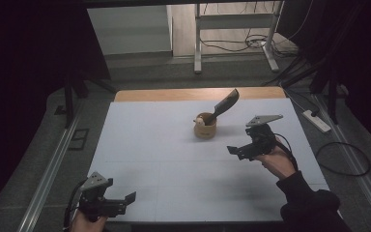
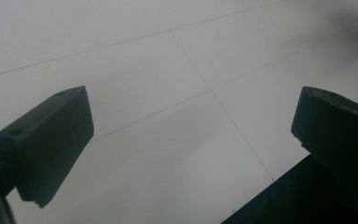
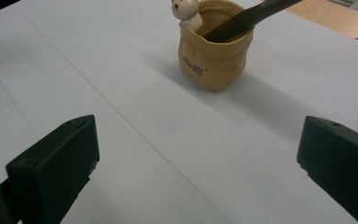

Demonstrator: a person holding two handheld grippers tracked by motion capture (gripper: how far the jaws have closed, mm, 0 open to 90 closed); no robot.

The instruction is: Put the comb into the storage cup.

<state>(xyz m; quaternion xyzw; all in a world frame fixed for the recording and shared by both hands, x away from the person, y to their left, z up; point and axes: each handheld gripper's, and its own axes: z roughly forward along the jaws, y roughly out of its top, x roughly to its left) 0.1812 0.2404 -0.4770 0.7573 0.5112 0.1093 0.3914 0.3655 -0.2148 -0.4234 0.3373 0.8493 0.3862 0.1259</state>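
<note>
**Two open tools over a white table, cup ahead of the right one**

White table point(image 1: 174, 164) sheeting, crossed by thin seam lines, lies under both tools, with a strip of bare wood along its far edge and grey floor and cables beyond.

Right tool point(image 1: 236, 150): held in the person's right hand point(image 1: 280, 162), dark sleeve behind it, it hovers above the table with its two black jaws spread wide and nothing between them. In the right gripper view the gap point(image 3: 198, 163) between the jaws frames bare table, and the cup point(image 3: 214, 44) stands farther ahead of them, well apart from either jaw. It is a tan, sack-shaped cup with small printed lettering on its side and a little white bear figure point(image 3: 185, 10) perched on its rim. A dark spatula point(image 1: 224, 105) stands in the cup, handle down, leaning on the rim with its broad blade tilted up and away from the tool.

Left tool point(image 1: 125, 202): held low at the table's near edge by the left hand point(image 1: 84, 221), well apart from the cup and from the right tool. Its jaws are also spread wide with nothing held; in the left gripper view they frame plain table surface and its near edge.
</note>
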